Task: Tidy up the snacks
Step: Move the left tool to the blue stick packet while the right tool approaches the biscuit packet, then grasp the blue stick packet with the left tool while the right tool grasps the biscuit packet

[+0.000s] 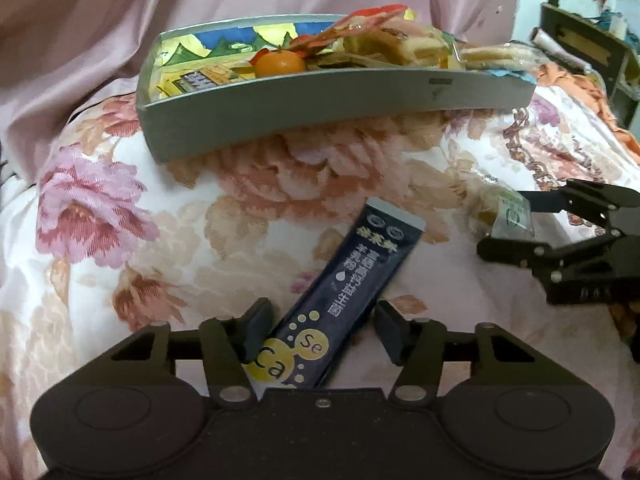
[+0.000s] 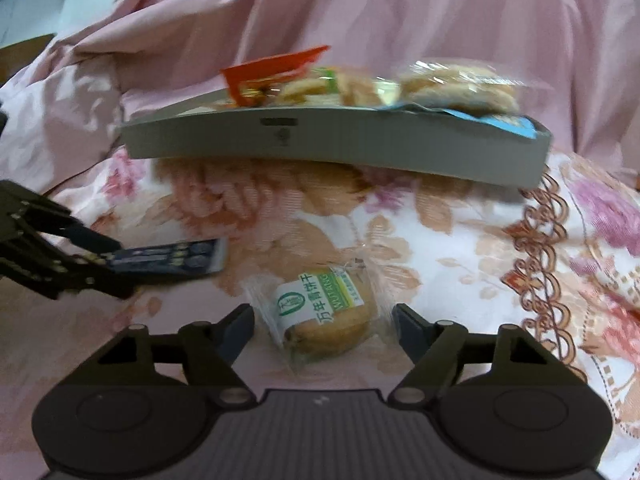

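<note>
A dark blue stick sachet [image 1: 352, 284] with yellow dots lies on the floral bedspread between the open fingers of my left gripper [image 1: 324, 330]; the left finger touches it, the right one stands apart. It also shows in the right wrist view [image 2: 172, 260]. A clear-wrapped round biscuit with a green label [image 2: 324, 320] lies between the open fingers of my right gripper [image 2: 322, 328], untouched. The biscuit [image 1: 508, 210] and right gripper [image 1: 516, 220] show at the right of the left wrist view. A grey cardboard tray [image 1: 320, 108] behind holds an orange [image 1: 280, 65] and several wrapped snacks.
The floral bedspread [image 1: 200, 240] covers the surface. A pink quilt [image 2: 360, 20] is bunched up behind the tray [image 2: 340, 144]. Dark furniture [image 1: 588, 48] stands at the far right. The left gripper [image 2: 104, 268] shows at the left of the right wrist view.
</note>
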